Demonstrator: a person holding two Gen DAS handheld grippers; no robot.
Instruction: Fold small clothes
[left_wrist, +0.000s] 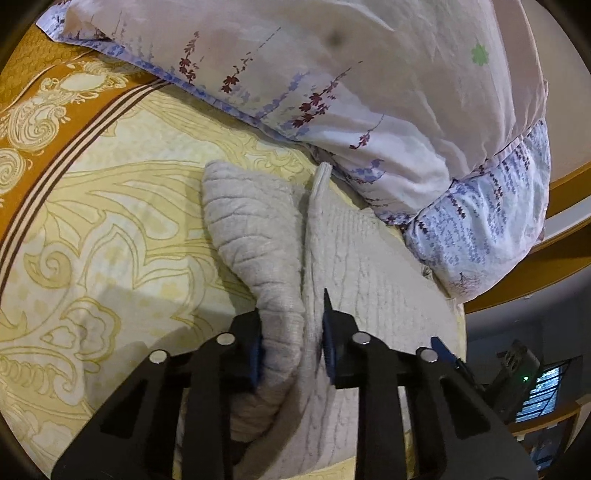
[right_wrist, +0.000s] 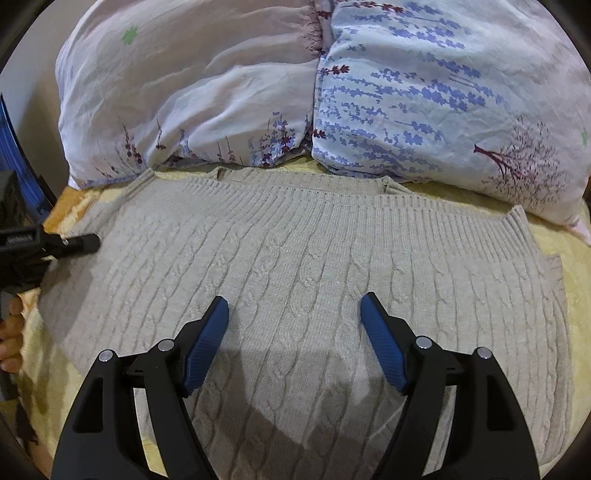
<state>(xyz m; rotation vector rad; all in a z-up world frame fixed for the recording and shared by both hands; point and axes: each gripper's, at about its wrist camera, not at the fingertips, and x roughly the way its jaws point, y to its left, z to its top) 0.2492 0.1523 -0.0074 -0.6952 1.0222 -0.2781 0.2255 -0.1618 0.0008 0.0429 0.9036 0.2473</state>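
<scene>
A beige cable-knit sweater (right_wrist: 295, 251) lies flat on the bed, its ribbed hem toward the pillows. In the left wrist view a sleeve (left_wrist: 251, 229) of the sweater (left_wrist: 362, 258) is bunched up beside the body. My left gripper (left_wrist: 291, 317) is shut on this knit fold at the sweater's side edge, with the blue pads pressing on the fabric. The same left gripper (right_wrist: 74, 242) shows at the sweater's left edge in the right wrist view. My right gripper (right_wrist: 294, 299) hovers open over the middle of the sweater, with nothing between its fingers.
Floral white and blue pillows (right_wrist: 258, 92) (left_wrist: 332, 81) lie right behind the sweater. The yellow patterned bedsheet (left_wrist: 110, 229) spreads to the left. A wooden bed frame (left_wrist: 565, 192) runs at the right. A person's hand (right_wrist: 11, 332) shows at the left edge.
</scene>
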